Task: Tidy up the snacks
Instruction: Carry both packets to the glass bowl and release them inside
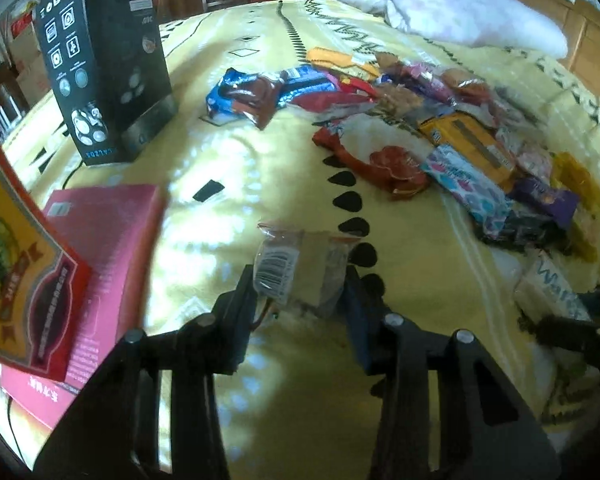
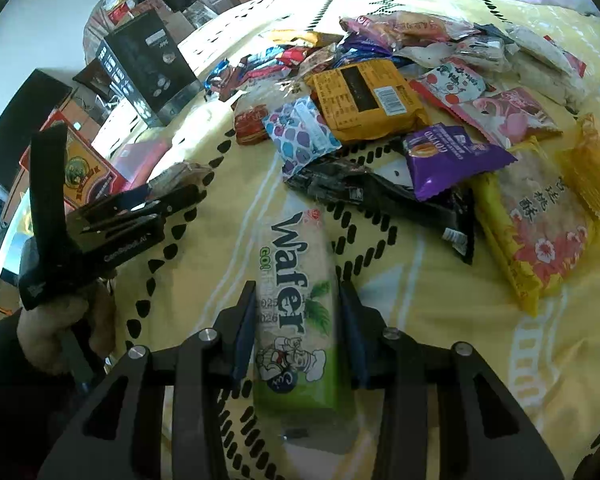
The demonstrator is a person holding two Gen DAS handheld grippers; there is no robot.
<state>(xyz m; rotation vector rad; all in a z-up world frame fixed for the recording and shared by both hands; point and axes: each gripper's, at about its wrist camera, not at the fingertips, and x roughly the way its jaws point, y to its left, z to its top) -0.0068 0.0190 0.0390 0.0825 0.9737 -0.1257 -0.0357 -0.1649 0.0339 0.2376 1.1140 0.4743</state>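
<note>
We hold the left gripper tilted down, its jaws closed on a small clear packet. Our right gripper tilts down too, its jaws pressing the sides of a wafer pack. In the right wrist view our left hand, in a dark sleeve, grips the left gripper's handle.

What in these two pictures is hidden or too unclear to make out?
- Left wrist view: print on the clear snack packet in the left gripper is blurred, except a barcode.
- Left wrist view: the pink box is partly covered by an orange box, itself cut off by the edge.
- Right wrist view: the black packet lies under the purple packet.
</note>
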